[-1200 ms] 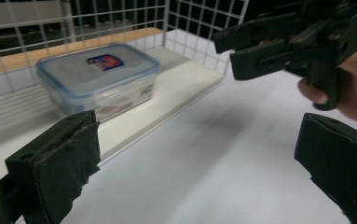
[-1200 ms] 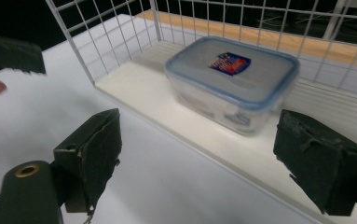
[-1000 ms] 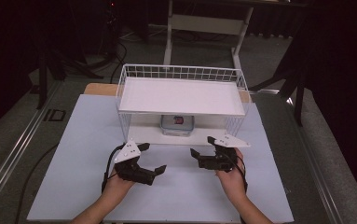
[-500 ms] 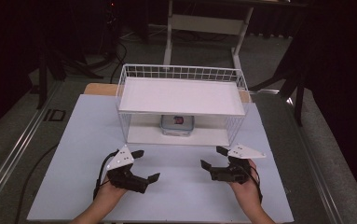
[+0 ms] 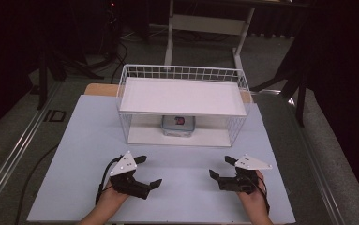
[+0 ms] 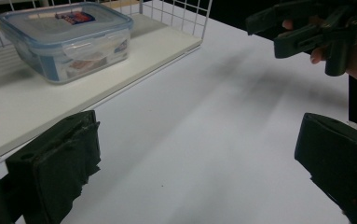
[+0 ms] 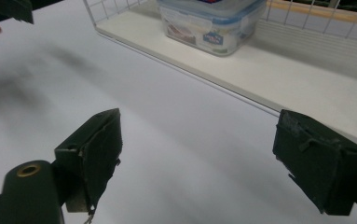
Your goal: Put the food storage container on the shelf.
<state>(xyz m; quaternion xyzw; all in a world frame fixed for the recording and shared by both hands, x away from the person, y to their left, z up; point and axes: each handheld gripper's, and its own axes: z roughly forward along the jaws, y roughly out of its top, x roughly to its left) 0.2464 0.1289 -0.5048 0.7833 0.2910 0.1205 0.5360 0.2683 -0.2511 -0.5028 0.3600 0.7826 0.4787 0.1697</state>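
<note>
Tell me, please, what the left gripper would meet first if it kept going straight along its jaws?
Probably bare white table. The left gripper stands open and points across the table toward the right gripper, low over the surface; the plastic container on the wire rack's lower shelf lies off to the side of that line.

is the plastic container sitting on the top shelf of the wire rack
No, the plastic container sits on the lower shelf of the wire rack, under the bare top shelf.

Light from overhead falls on the white desk (image 5: 88, 140) while the far surroundings stay dark. Both gripper views are soft, with blurred shadows and out-of-focus near jaws.
</note>
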